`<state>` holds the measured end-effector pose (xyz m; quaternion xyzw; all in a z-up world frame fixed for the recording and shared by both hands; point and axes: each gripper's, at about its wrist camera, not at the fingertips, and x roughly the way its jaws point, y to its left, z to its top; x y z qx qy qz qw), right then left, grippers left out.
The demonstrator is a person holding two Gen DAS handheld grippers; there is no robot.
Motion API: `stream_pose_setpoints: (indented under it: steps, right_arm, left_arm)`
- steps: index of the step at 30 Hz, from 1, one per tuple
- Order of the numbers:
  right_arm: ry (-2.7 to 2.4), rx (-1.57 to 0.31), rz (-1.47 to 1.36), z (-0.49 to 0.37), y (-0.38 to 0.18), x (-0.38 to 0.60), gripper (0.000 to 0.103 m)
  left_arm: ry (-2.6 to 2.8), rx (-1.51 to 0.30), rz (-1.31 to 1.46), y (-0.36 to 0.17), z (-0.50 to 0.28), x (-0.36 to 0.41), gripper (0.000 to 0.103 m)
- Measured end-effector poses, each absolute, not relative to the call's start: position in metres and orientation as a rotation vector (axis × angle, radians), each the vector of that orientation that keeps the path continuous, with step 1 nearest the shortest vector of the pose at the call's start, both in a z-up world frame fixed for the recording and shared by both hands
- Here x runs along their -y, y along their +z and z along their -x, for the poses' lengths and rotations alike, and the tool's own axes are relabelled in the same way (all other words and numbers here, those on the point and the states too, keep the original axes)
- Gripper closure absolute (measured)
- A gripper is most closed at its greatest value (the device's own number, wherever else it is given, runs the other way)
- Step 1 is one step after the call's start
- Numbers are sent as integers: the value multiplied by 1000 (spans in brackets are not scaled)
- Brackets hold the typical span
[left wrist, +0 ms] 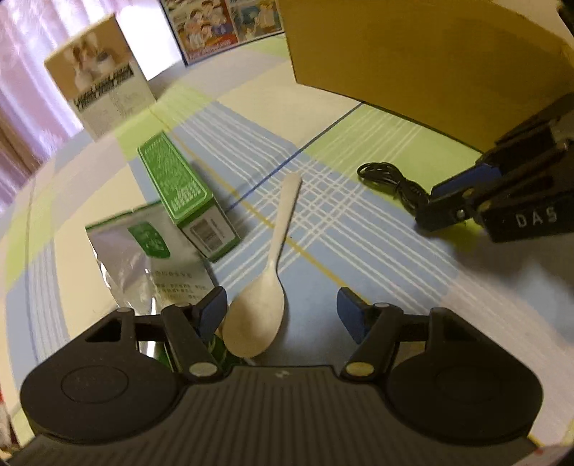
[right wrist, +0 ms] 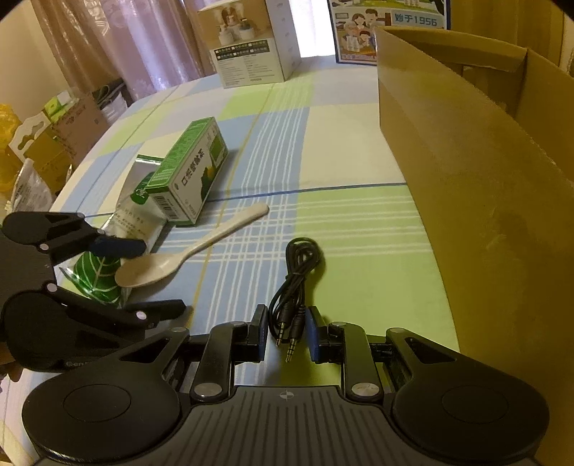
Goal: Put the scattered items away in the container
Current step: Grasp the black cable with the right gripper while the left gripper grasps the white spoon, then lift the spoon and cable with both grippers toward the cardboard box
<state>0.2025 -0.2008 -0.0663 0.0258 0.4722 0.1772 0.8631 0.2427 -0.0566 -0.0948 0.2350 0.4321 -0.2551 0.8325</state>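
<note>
the scattered items lie on a checked cloth (right wrist: 344, 143) that covers the surface, with the container, a brown cardboard box (right wrist: 484, 179), standing open at the right side of the right wrist view. going left to right in that view: a silver and green foil pouch (right wrist: 132, 218) lies flat, and a green carton (right wrist: 190, 168) rests with one end on the pouch. just right of them a pale plastic spoon (right wrist: 186, 251) lies with its bowl toward the left and its handle pointing up and to the right. the left hand-held gripper (left wrist: 281, 308) is released, its jaws standing apart on either side of the spoon's bowl, one blue pad close to the bowl's edge and the other clear of it. further right a coiled black audio cable (right wrist: 297, 276) lies on a green square of the cloth, near the box. the right hand-held gripper (right wrist: 287, 335) is clenched on the cable, its blue pads drawn in against the end with the two plugs. at the far edge of the surface stand a white product box (right wrist: 251, 46) and a blue printed carton (right wrist: 387, 32).
</note>
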Motion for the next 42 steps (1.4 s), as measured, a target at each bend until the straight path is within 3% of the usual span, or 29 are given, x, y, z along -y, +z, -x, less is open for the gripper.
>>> stream_pose_setpoints:
  steps: [3,5,6,16,19,26,28,30,34,36,40,42]
  right_arm:
    - [380,-999,-72,-196,-66,203,84]
    - [386,-1002,-76,-192,-65,203,84]
    - [388,-1002,-74,-190,-64,203,84]
    - [377,-1000,-59,-185,-63,201,84]
    - [372,-998,-60,-185,-64,202,84]
    - [369,-1001,-68,-187,-66,202,84]
    - [367,-1002,-72,-188,-67,202,84]
    - [363,-1004,-78,-189,-68,203,84]
    - [358,-999,-81,-190,-68,204,83]
    - [357,-996,-84,-191,-69,203,79]
    - [351,-986,-88,-193,-70,203,58]
    - [349,-983,-88,-195,-71,202,57]
  left_arm:
    - [-538,-941,-432,-95,-241,52,52]
    - [-534,-951,-390,-95,-237,49,70]
    - [-531,-955,-368,-95,-235,47,74]
    - [-463,-964,-268,-93,-203,54,76]
    - [-421,-921,-321,-94,-198,58,63]
    - [-424,-904,-298,-98,-201,58,63]
    - [-426,-902,-276,-100,-203,57,63]
    - [-421,-894,-263,-100,-203,56,75]
    - [-417,-886,-258,-100,-201,56,75]
    - [-417,-886,-257,-100,-200,56,75]
    - [-421,-879,-254,-98,-195,54,75]
    - [-419,-872,-247,-96,-193,53,75]
